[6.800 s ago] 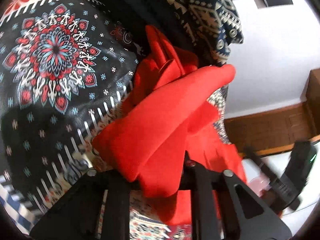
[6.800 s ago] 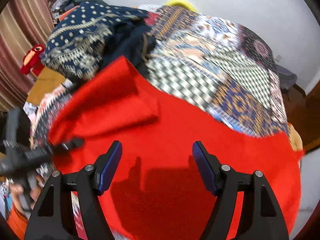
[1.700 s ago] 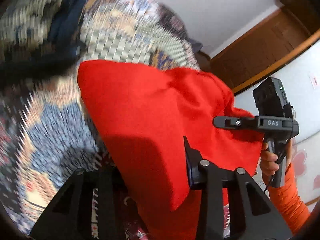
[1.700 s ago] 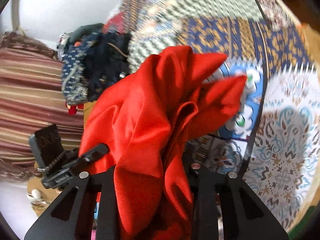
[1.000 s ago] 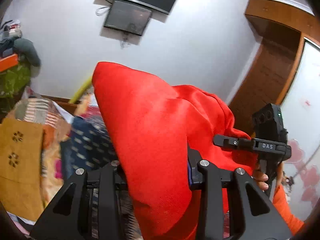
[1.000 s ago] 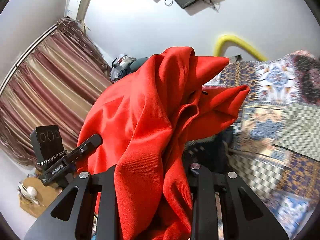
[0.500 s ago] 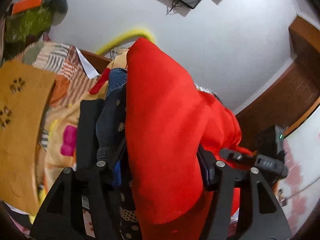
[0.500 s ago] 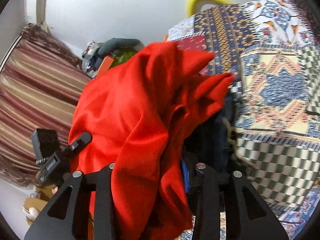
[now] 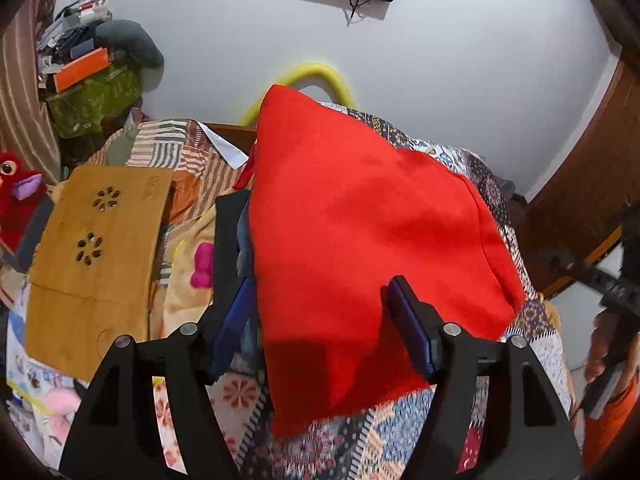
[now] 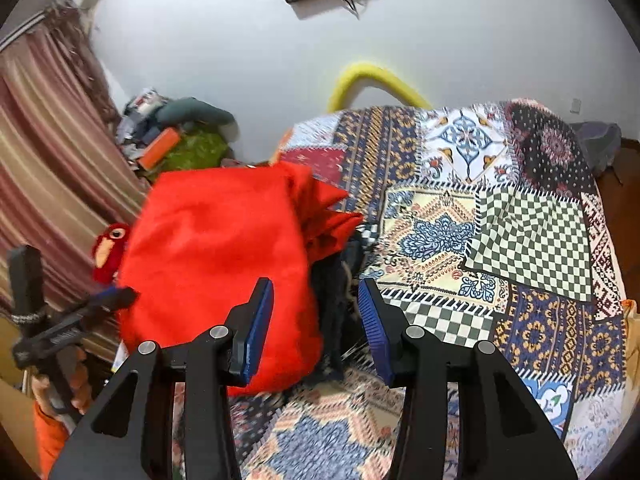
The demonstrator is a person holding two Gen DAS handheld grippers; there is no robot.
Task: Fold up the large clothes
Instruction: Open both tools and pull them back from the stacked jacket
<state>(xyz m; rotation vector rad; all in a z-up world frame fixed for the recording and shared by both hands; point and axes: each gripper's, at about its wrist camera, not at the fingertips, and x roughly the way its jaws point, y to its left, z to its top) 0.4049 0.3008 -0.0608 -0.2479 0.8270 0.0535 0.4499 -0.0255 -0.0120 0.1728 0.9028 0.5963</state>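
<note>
Placing the folded piece on the stack. I am watching the red garment (image 9: 360, 220) come to rest on the pile of dark clothes (image 10: 340, 280) at the near-left edge of the patchwork bedspread (image 10: 520, 240).

Left gripper (image 9: 324, 320): jaws have just been opening and are now standing wide. The red cloth is lying between them, but the blue pads (image 9: 412, 336) are not pressing it; I am reading this as released, not held.

Right gripper (image 10: 316, 320): jaws have also just been opening, now at a middling gap. Nothing red between them; only the dark pile is showing through the gap. The garment is sitting at about ten o'clock from these jaws, its near edge just beside the left pad.

Key relation: from the left wrist view the garment is running from six o'clock up toward twelve, long axis along the gripper's own line, a folded edge trailing off toward four o'clock. The left gripper is the nearer one, straddling the cloth; the right is standing off its flank.

Judgement: the fold looks finished, and both grippers will want to back straight out without dragging the bundle.
</note>
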